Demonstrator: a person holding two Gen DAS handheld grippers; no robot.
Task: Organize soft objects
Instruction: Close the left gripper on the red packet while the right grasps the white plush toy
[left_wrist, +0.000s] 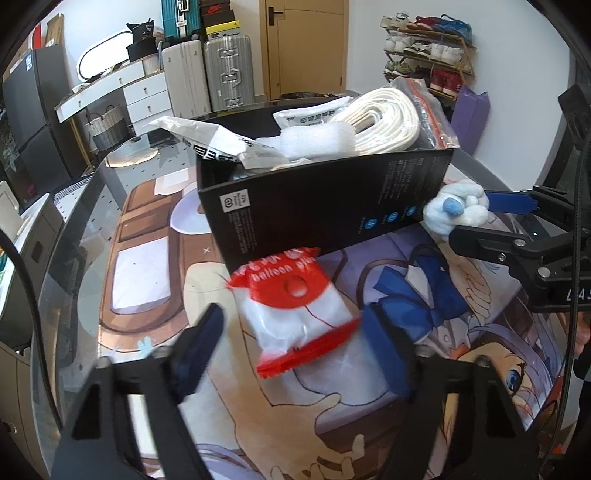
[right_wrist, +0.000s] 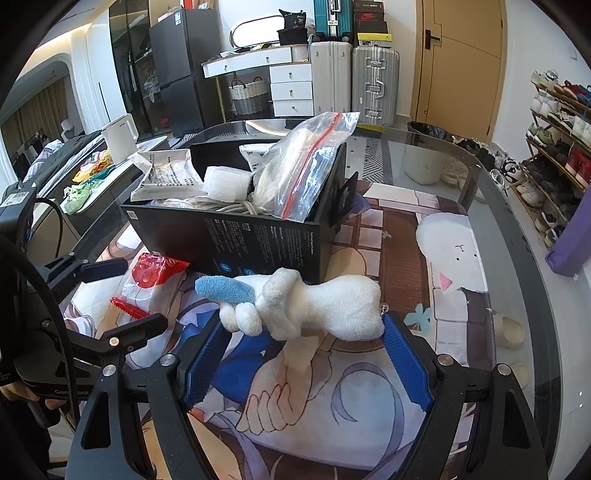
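Observation:
A black cardboard box (left_wrist: 314, 206) stands on the printed mat, filled with a zip bag (right_wrist: 303, 166), white foam and packets; it also shows in the right wrist view (right_wrist: 240, 240). A red-and-white balloon packet (left_wrist: 299, 310) lies in front of the box between the open fingers of my left gripper (left_wrist: 295, 343); it also shows in the right wrist view (right_wrist: 147, 284). My right gripper (right_wrist: 303, 343) is shut on a white plush toy (right_wrist: 314, 306) with a blue ear, held just above the mat beside the box; the plush also shows in the left wrist view (left_wrist: 456, 212).
The glass table edge (right_wrist: 509, 206) curves around the mat. A white kettle (right_wrist: 120, 138) and snack packets sit on a side counter at left. Suitcases (right_wrist: 354, 81), a dresser, a basket and a shoe rack (left_wrist: 428, 59) stand beyond the table.

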